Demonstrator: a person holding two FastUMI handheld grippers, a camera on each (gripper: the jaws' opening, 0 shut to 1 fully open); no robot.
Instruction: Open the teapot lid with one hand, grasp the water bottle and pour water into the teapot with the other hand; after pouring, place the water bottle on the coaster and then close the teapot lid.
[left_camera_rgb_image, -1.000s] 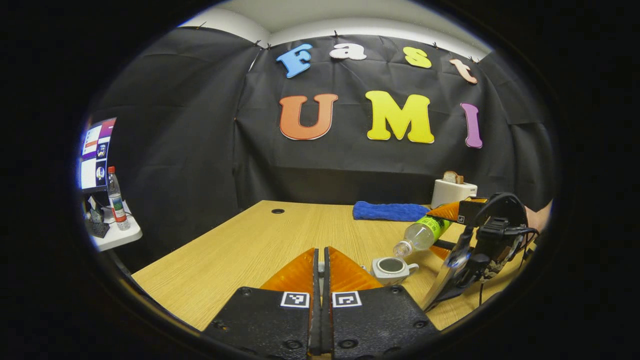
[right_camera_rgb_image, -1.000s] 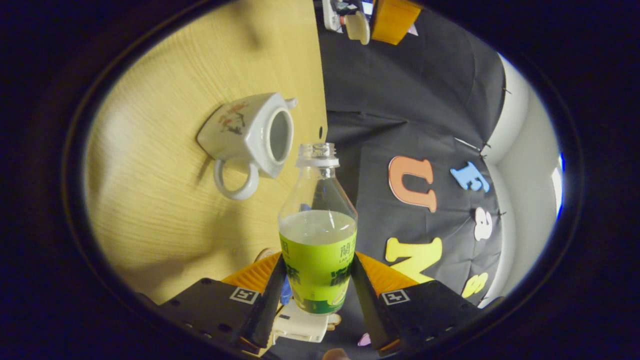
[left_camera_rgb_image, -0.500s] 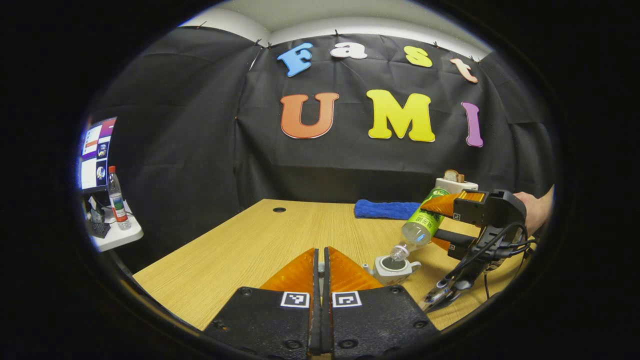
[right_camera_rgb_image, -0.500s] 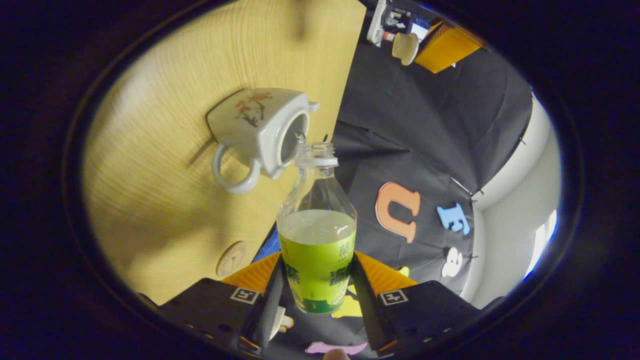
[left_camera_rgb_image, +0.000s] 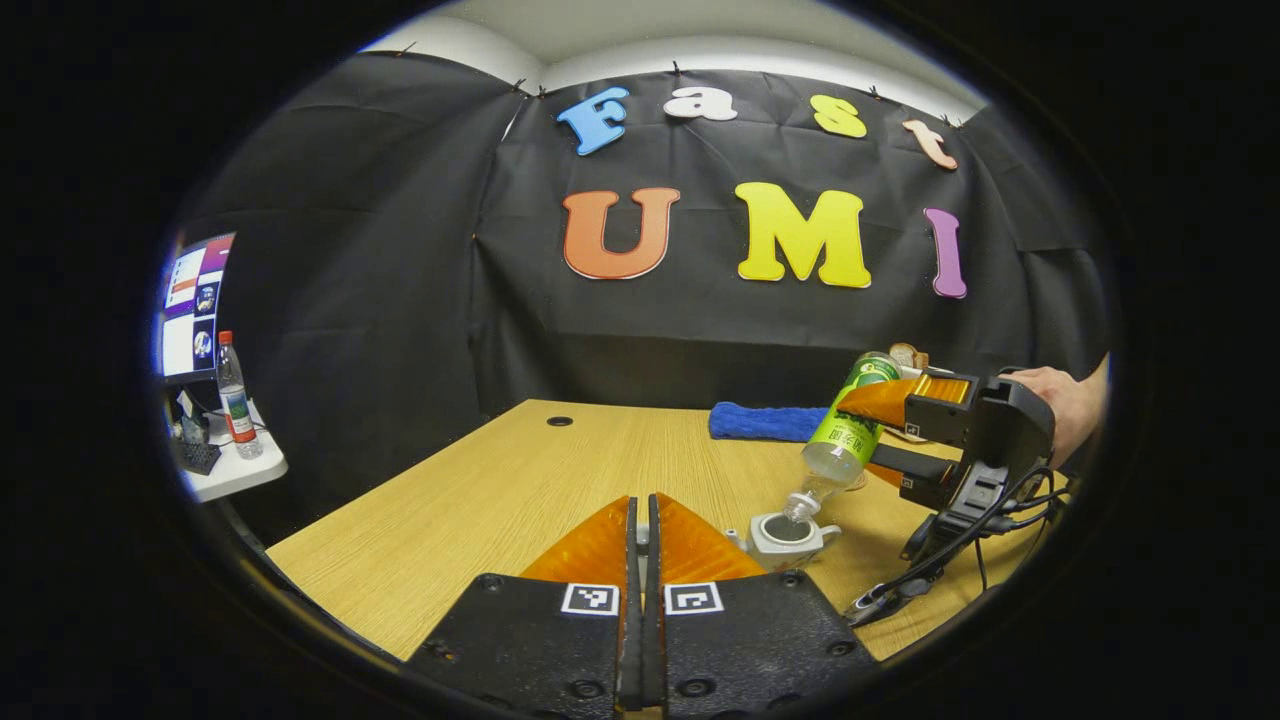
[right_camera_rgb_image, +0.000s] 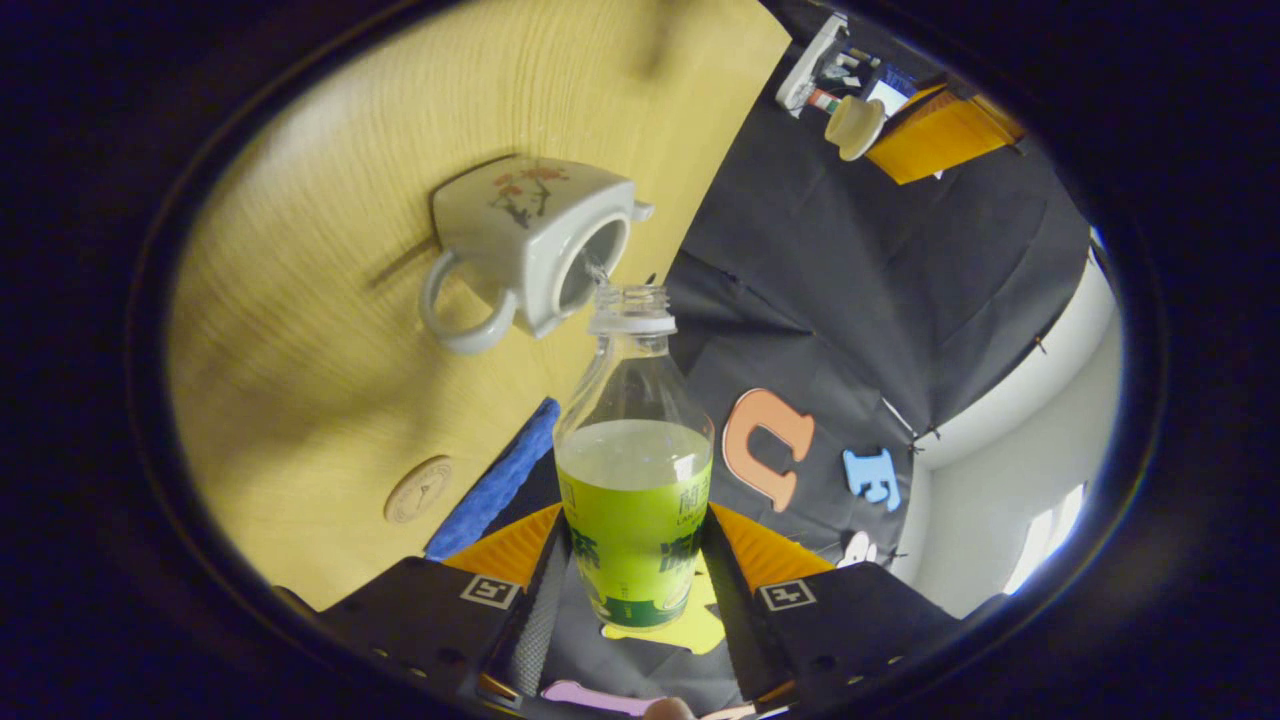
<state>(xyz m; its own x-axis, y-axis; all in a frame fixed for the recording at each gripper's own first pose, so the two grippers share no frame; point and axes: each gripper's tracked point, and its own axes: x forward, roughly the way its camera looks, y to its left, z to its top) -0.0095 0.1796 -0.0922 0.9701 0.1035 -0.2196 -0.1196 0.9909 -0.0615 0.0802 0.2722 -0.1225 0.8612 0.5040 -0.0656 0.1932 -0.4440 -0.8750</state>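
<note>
A white teapot (left_camera_rgb_image: 785, 535) stands lidless on the wooden table (left_camera_rgb_image: 520, 490), right of my left gripper (left_camera_rgb_image: 641, 510). That gripper is shut on the teapot lid (right_camera_rgb_image: 853, 127), held up away from the pot. My right gripper (right_camera_rgb_image: 632, 530) is shut on the green-labelled water bottle (right_camera_rgb_image: 635, 480). The bottle (left_camera_rgb_image: 845, 430) is tipped mouth-down over the teapot (right_camera_rgb_image: 520, 235), and a thin stream runs from its open neck into the pot. The round coaster (right_camera_rgb_image: 418, 489) lies on the table beside the pot.
A blue cloth (left_camera_rgb_image: 765, 420) lies at the table's back edge, with a toaster top (left_camera_rgb_image: 905, 355) showing behind the bottle. A hand (left_camera_rgb_image: 1060, 400) holds the right gripper. A side table (left_camera_rgb_image: 235, 470) at far left carries another bottle and a monitor.
The right gripper rose and tipped the bottle from nearly level to steeply mouth-down over the teapot, and water began to run. The left gripper stayed still with the lid.
</note>
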